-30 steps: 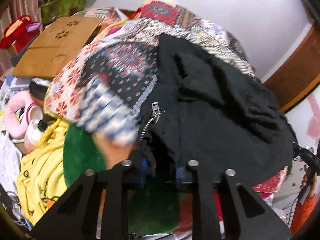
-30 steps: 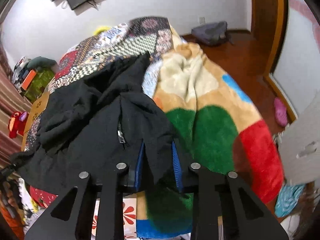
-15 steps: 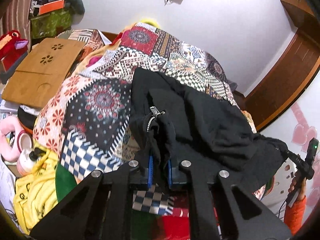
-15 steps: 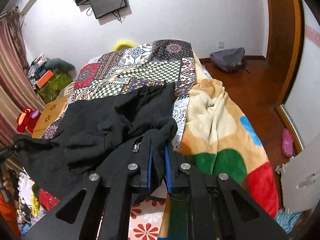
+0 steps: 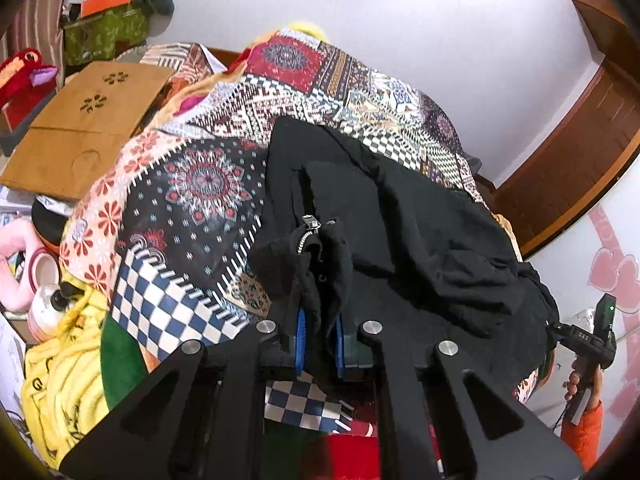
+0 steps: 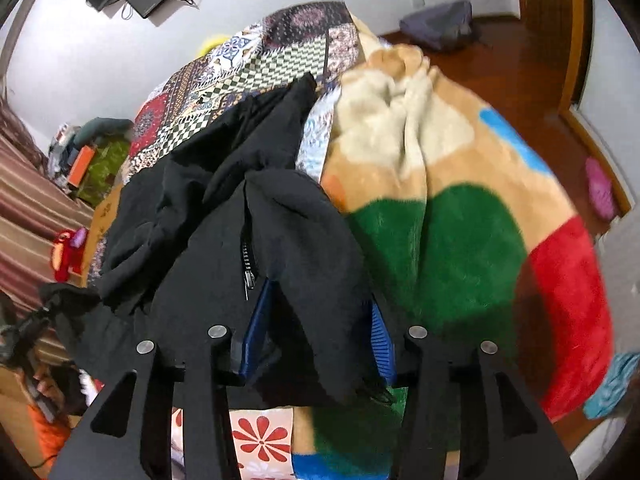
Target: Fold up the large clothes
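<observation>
A large black zip-up jacket (image 5: 420, 240) lies crumpled across the patterned bedspread (image 5: 192, 200). My left gripper (image 5: 319, 340) is shut on a bunched fold of the jacket beside its silver zipper (image 5: 310, 228). In the right wrist view the jacket (image 6: 224, 216) drapes over my right gripper (image 6: 316, 340). Its blue pads (image 6: 256, 328) stand wide apart with a fold of black cloth hanging loose between them. The zipper pull (image 6: 249, 276) sits just left of that fold.
A plush blanket (image 6: 460, 220) in green, red and beige covers the bed's right side. A wooden lap desk (image 5: 84, 128), a red plush toy (image 5: 24, 72) and a yellow cloth (image 5: 60, 380) lie left of the bed. A grey bag (image 6: 440, 24) is on the wooden floor.
My right gripper was shut on the jacket half a second ago; its jaws are now wide open. The right camera has dropped closer to the bed. My left gripper stays shut on the jacket.
</observation>
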